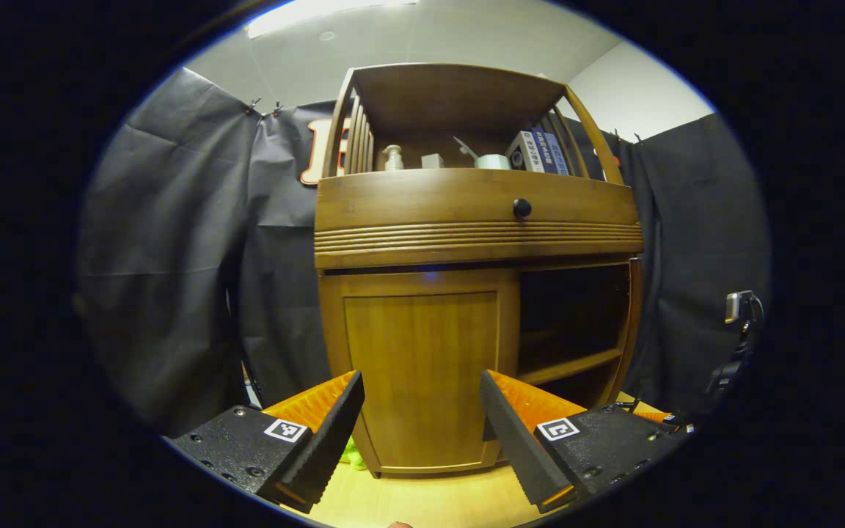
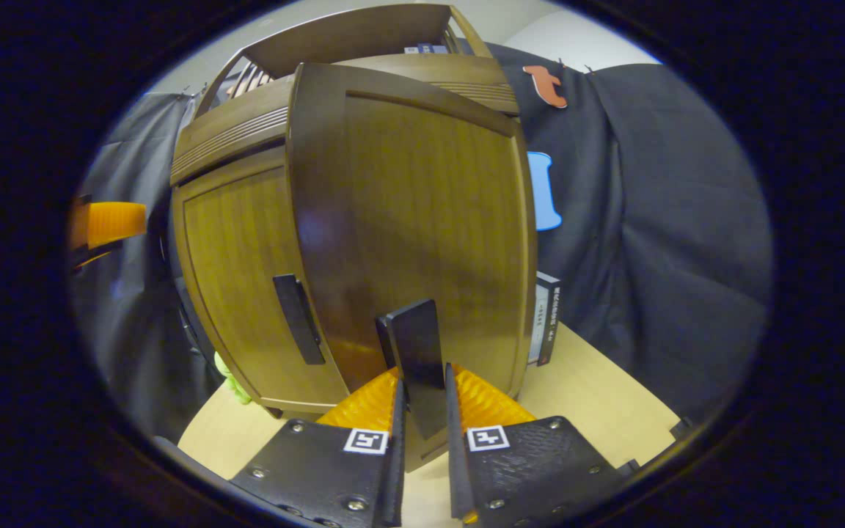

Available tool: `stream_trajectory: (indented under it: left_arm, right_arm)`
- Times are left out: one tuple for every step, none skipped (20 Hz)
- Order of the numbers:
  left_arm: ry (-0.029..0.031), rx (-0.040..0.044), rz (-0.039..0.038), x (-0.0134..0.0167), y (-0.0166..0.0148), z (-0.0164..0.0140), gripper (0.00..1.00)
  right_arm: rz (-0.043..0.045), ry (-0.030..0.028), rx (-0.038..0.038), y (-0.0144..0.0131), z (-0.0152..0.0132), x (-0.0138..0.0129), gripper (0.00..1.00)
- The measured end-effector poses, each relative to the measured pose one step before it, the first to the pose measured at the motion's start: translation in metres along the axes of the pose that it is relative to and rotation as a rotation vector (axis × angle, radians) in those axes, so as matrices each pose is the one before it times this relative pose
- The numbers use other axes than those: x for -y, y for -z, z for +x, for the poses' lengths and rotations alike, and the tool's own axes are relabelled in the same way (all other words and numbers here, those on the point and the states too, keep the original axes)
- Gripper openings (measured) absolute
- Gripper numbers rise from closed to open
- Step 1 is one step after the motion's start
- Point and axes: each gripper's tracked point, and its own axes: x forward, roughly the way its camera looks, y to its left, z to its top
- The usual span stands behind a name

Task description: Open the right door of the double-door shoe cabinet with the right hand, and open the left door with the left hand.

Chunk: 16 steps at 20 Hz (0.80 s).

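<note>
Your right claw (image 2: 422,400) pinches the swung-out right door's handle (image 2: 415,352), left claw (image 1: 422,422) gapes wide before the shut left door (image 1: 422,367) of the cabinet (image 1: 477,213): yank sideways and the handle slips free.

My left camera faces the shoe cabinet (image 1: 477,293) head-on from low down; my right camera sits closer, angled at it.

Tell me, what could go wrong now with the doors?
The right gripper pinches the right door's handle; it might slip off as the open right door swings. The left gripper is open and off the shut left door; its handle is thin, so it might miss.
</note>
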Motion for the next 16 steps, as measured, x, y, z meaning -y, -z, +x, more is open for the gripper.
stream_trajectory:
  left_arm:
    - [0.01701,-0.00979,0.00157,0.00809,0.00357,0.00221,0.98]
    - [0.01510,-0.00952,0.00092,0.00730,0.00459,0.00156,0.98]
    - [0.01506,-0.00611,-0.00037,0.00734,0.00285,0.00190,0.97]
    - [0.01423,-0.00467,0.00045,0.00720,0.00256,0.00197,0.97]
    - [0.01345,-0.00586,0.00092,0.00650,0.00274,0.00303,0.97]
    - [0.01430,-0.00888,-0.00039,0.00667,0.00408,0.00245,0.97]
    - [0.01453,-0.00938,-0.00293,0.00592,0.00368,0.00237,0.97]
    - [0.01561,-0.00899,-0.00449,0.00661,0.00433,0.00303,0.97]
    - [0.01246,-0.00795,-0.00434,0.00602,0.00318,0.00233,0.97]
    - [0.01007,-0.00906,-0.00411,0.00515,0.00365,0.00340,0.97]
    - [0.00786,-0.00864,-0.00469,0.00408,0.00275,0.00260,0.97]
    - [0.00832,-0.00433,-0.00580,0.00397,0.00200,0.00356,0.97]
    - [0.00648,-0.00382,-0.00455,0.00404,0.00159,0.00284,0.97]
    - [0.00541,-0.00146,-0.00224,0.00328,0.00205,0.00297,0.97]
    - [0.00293,-0.00150,0.00042,0.00166,0.00102,0.00379,0.98]
    - [0.00158,-0.00219,0.00291,0.00240,0.00170,0.00209,0.97]
  right_arm:
    - [-0.00205,0.00407,-0.00297,0.00034,-0.00474,0.00625,0.25]
    - [0.00178,0.00514,-0.00250,0.00060,-0.00329,0.00648,0.25]
    - [0.00359,0.00895,-0.00271,0.00024,-0.00418,0.00752,0.25]
    - [0.00362,0.01305,-0.00093,0.00166,-0.00424,0.00765,0.25]
    - [-0.00201,0.01249,-0.00110,0.00041,-0.00311,0.00833,0.25]
    - [-0.00464,0.01428,-0.00051,-0.00071,-0.00422,0.00910,0.29]
    - [-0.00828,0.01227,-0.00232,-0.00101,-0.00344,0.00914,0.25]
    - [-0.01026,0.00657,-0.00254,0.00078,-0.00365,0.00759,0.25]
    - [-0.00703,0.00453,-0.00149,-0.00030,-0.00301,0.00800,0.25]
    - [0.00256,0.00739,0.00013,-0.00007,-0.00223,0.00932,0.25]
    - [0.01238,0.01039,-0.00201,-0.00078,-0.00252,0.00914,0.25]
    - [0.01652,0.00908,0.00012,-0.00247,-0.00091,0.00843,0.25]
    - [0.01249,0.00910,0.00415,-0.00332,-0.00239,0.00722,0.25]
    - [0.00132,0.01577,0.00340,-0.00125,-0.00090,0.00805,0.25]
    - [-0.01162,0.02552,0.00582,-0.00326,-0.00702,0.00985,0.25]
    - [-0.01133,0.02074,0.00700,-0.00103,0.00193,0.01114,0.29]
